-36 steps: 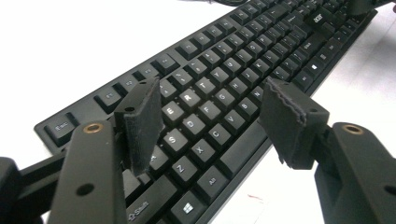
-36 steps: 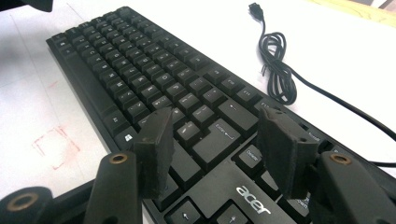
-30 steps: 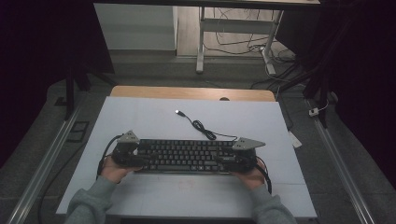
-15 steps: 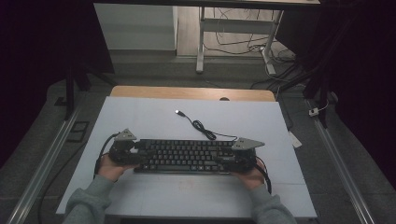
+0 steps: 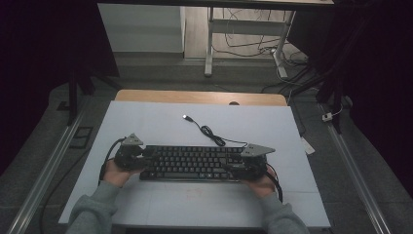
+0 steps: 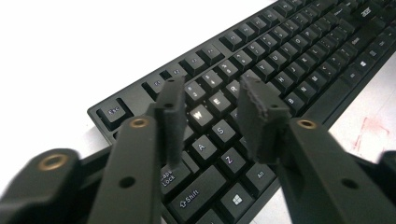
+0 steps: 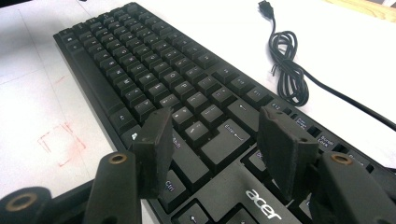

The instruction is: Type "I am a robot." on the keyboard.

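In the left gripper view, the black plastic keyboard [image 6: 261,70] runs off the top right edge, and the left gripper [image 6: 210,116] hides the keys beneath its two blurred black jaws. In the right gripper view, the right gripper [image 7: 215,144] covers keys near Enter, and the thin black cable [image 7: 289,70] leaves at the right edge. In the high view, key legends are too small to read, and the dark surroundings swallow detail.

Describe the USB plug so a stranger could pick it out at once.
On the white table top, look past the far edge of the black keyboard. Its thin black cable loops once, then runs away from the person to the small metal-tipped USB plug, lying alone on bare surface.
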The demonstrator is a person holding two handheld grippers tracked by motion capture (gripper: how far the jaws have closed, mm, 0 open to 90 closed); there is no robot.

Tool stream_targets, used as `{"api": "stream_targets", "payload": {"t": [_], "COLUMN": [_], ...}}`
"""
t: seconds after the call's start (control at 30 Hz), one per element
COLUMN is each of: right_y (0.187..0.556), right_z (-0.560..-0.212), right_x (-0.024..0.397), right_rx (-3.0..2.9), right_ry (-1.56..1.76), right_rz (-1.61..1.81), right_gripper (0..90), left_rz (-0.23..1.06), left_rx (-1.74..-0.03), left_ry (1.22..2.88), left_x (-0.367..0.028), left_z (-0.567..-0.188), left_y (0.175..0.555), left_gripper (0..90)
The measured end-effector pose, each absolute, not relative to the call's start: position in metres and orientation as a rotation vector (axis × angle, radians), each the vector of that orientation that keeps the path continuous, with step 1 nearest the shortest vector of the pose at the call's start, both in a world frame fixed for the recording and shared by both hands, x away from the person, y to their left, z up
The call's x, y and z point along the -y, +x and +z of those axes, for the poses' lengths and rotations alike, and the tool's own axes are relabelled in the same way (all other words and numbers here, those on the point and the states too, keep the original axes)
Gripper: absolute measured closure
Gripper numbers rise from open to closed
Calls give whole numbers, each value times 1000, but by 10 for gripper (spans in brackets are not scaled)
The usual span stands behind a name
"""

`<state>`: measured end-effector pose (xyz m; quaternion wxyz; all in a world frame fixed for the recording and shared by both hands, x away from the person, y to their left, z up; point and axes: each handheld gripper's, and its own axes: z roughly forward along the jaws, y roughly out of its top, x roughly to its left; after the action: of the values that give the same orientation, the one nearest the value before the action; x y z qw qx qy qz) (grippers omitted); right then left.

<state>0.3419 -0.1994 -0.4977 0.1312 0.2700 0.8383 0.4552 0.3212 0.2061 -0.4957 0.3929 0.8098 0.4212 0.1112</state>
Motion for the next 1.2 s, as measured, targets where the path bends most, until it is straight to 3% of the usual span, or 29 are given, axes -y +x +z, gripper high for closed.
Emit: {"api": "stream_targets", "payload": {"t": [0.33,1.2], "right_y": [342,343], "right_z": [-500,-501], "right_x": [198,196], "right_rx": [-2449,-2464], "right_ry": [781,776], "right_rz": [1315,1285], "right_gripper": [463,457], "left_rz": [265,271], "left_rx": [-1050,-1064], "left_ry": [2111,2210], "left_x": [-205,-196], "left_z": [-501,-518], "left_y": [323,325], "left_gripper": [882,889]}}
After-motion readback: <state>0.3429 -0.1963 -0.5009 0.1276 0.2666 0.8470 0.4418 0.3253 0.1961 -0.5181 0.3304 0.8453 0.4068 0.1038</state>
